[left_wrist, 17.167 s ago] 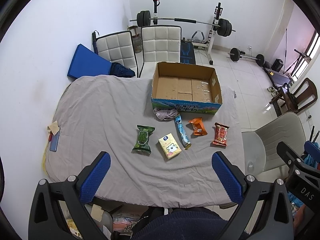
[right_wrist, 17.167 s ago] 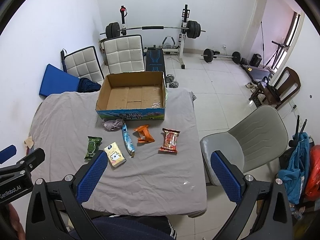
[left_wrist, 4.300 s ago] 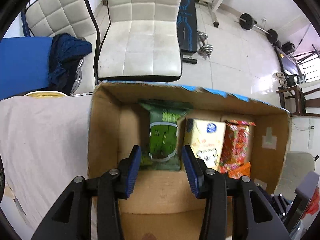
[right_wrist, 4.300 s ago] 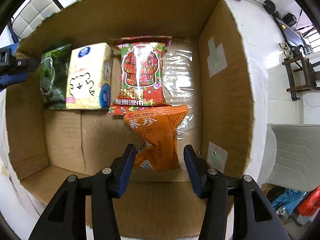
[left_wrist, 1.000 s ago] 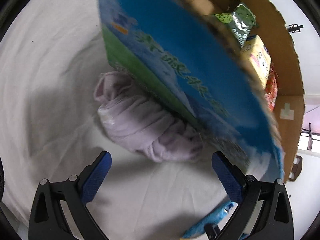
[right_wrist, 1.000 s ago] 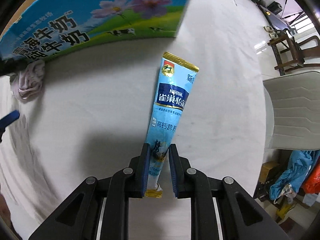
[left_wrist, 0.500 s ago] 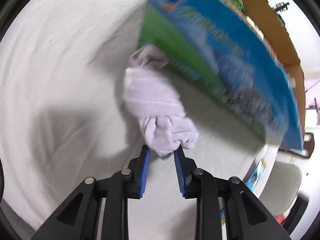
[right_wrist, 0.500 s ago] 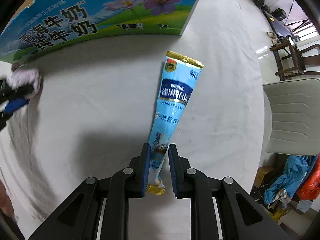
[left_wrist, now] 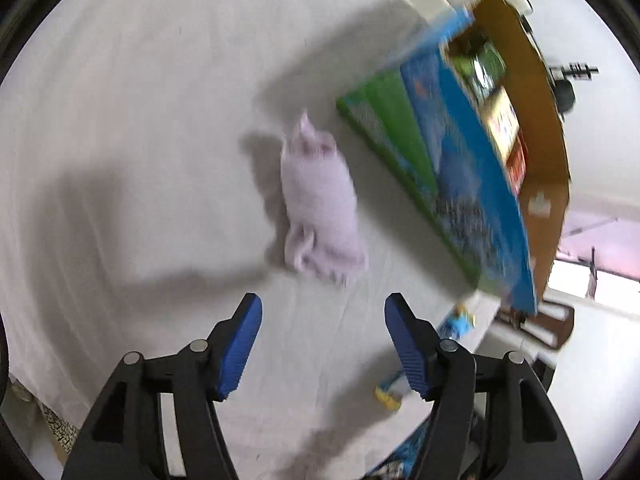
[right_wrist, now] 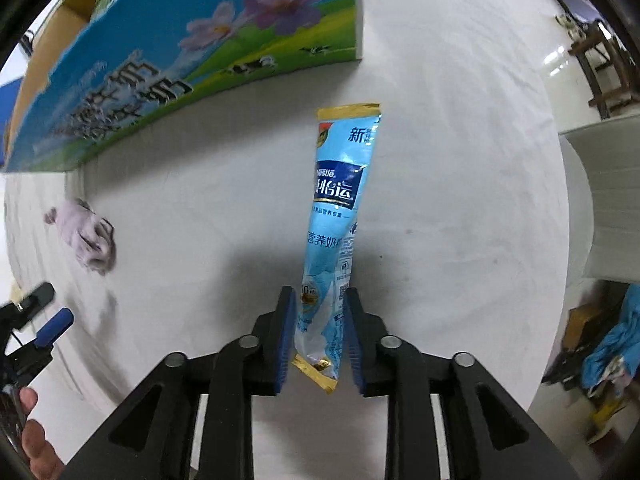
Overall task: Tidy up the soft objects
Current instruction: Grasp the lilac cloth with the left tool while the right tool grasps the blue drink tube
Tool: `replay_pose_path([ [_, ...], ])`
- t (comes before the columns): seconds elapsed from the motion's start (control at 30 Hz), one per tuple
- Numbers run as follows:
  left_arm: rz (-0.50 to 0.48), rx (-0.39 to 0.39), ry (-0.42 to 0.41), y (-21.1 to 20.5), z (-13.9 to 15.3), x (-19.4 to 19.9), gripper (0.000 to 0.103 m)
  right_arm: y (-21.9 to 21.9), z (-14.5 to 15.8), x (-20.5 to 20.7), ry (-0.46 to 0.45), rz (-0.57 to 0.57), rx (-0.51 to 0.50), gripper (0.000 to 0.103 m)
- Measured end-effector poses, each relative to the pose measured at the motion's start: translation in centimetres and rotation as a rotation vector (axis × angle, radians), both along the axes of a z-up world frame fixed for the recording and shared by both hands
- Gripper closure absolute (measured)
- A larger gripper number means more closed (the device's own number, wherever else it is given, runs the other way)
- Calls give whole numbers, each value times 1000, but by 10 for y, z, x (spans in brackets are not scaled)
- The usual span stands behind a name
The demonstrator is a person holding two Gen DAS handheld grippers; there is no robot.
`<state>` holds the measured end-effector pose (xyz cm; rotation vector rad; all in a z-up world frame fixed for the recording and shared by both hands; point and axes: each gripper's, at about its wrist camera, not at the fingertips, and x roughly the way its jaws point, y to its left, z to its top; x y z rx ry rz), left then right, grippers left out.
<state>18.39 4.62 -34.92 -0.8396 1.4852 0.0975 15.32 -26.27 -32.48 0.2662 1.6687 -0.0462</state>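
Left wrist view: snack packs already in the cardboard box (left_wrist: 544, 92); lilac cloth bundle (left_wrist: 320, 196) lies loose on the cloth-covered worktop (left_wrist: 140, 92), just beside the box front (blurred). Left hand-held gripper (left_wrist: 322, 344) wide apart, empty, short of the bundle.

Right wrist view: right hand-held gripper (right_wrist: 319, 338) clamped on the Nestlé milk-powder sachet (right_wrist: 338, 216) at its lower end, sachet pointing fwd. Judged approx. two items left to box.
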Motion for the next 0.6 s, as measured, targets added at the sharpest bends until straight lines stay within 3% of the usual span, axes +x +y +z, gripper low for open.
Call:
replay_pose_path([
  [0.1, -48, 78, 46, -5, -17, 29, 38, -4, 0, 2, 3, -8, 0, 57],
  [0.17, -95, 115, 103, -16, -37, 46, 38, -11, -5, 2, 15, -13, -6, 55],
  [0.27, -168, 191, 114, -26, -48, 58, 38, -21, -18, 6, 33, -17, -2, 55],
  [0.3, -190, 215, 108, -29, -48, 60, 41, -20, -20, 6, 37, -14, -5, 55],
  [0.33, -219, 231, 88, -35, -47, 60, 58, -19, -23, 6, 42, -7, -14, 55],
  [0.37, -252, 245, 82, -42, -47, 60, 63, -21, -26, 3, 42, -1, -24, 55],
  [0.43, -324, 285, 68, -59, -46, 55, 65, -22, -29, 1, 38, 16, -57, 56],
  [0.47, -350, 293, 67, -62, -44, 50, 65, -16, -30, -1, 52, 13, -58, 60],
  [0.5, -377, 298, 71, -69, -45, 43, 65, -14, -31, -5, 57, 28, -64, 77],
  [0.6, -456, 314, 83, -87, -46, 14, 66, -6, -31, -19, 85, 68, -70, 83],
])
